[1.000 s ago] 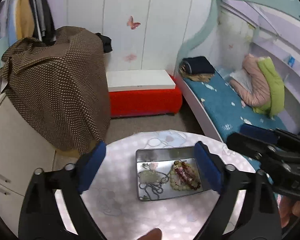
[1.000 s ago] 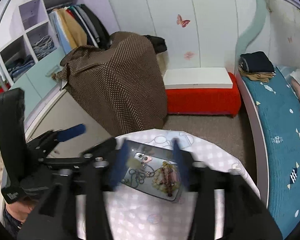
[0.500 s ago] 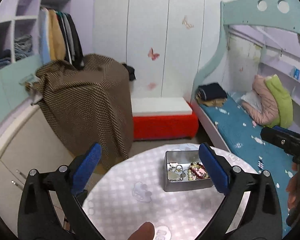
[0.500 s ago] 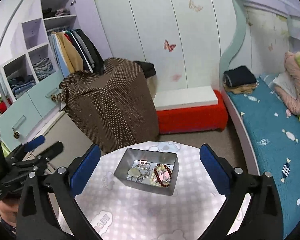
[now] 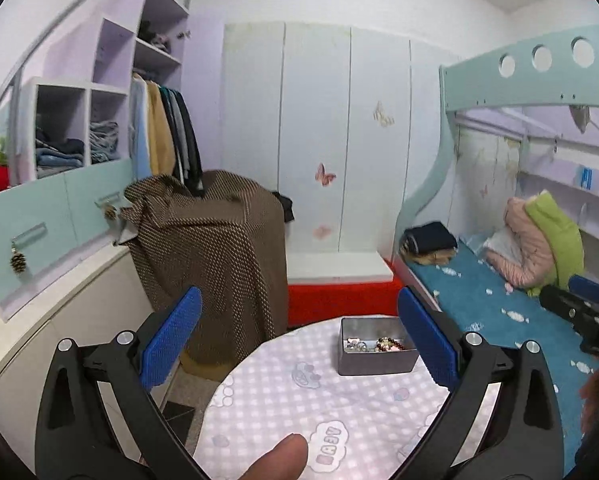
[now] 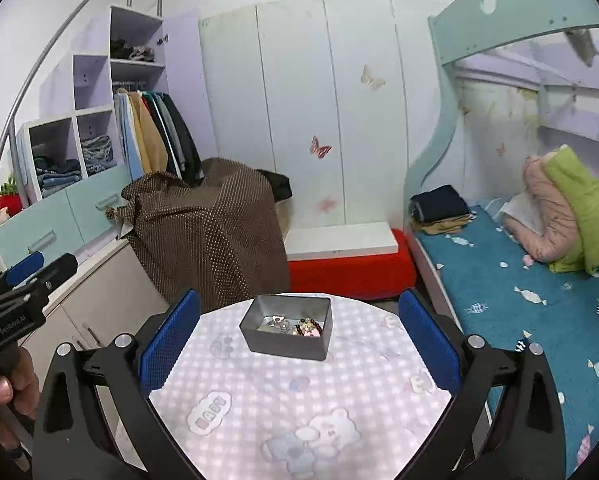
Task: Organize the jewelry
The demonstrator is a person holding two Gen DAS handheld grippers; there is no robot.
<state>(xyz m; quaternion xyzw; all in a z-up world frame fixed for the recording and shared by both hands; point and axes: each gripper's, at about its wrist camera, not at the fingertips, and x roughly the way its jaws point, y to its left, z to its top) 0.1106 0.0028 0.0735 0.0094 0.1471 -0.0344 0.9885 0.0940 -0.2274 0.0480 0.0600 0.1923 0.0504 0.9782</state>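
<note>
We see the round tabletop with its pink-checked cloth bare around the grey rectangular metal tin, which stands near the far edge holding a tangle of beaded jewelry. Both the left hand-held gripper and the right hand-held gripper hover wide and empty; "GenRobot.AI" is printed on one.

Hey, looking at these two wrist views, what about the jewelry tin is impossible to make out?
- Individual pieces of jewelry in the metal tin: too small and tangled, both views.
- Tin floor: near wall hides much of it, left wrist view.
- Round table front edge: cut off by the gripper frames.
</note>
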